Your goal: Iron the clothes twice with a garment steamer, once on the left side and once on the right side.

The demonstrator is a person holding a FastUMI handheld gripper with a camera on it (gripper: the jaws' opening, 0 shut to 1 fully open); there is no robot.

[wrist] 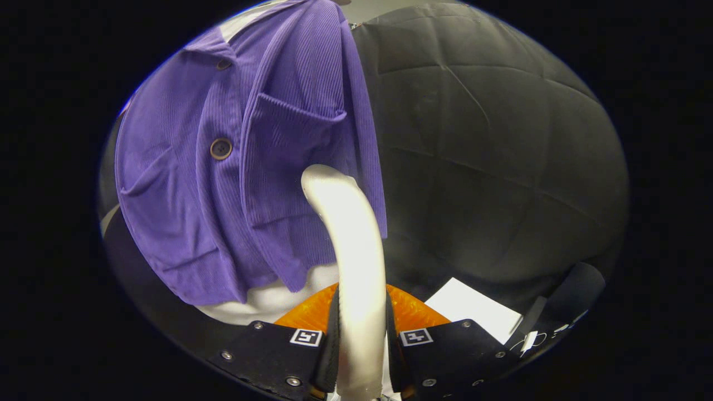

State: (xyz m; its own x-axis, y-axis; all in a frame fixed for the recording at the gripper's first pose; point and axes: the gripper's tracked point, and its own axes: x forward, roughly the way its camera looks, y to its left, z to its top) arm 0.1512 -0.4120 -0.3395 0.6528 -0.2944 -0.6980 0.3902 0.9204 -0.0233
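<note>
A purple ribbed shirt (245, 150) with brown buttons and a chest pocket hangs ahead of me, over a white garment whose hem shows below it. My gripper (361, 340) is shut on the pale handle of the garment steamer (351, 239), which rises between the fingers and curves up to its head. The steamer head meets the shirt's right half, just below the pocket and near the shirt's right edge. Both fingers press on the handle's sides.
Black padded cloth forms the wall behind and to the right of the shirt. An orange object (412, 312) sits low, just beyond the fingers. A white sheet (473, 312) lies beyond the right finger, with a dark object (579, 289) beside it.
</note>
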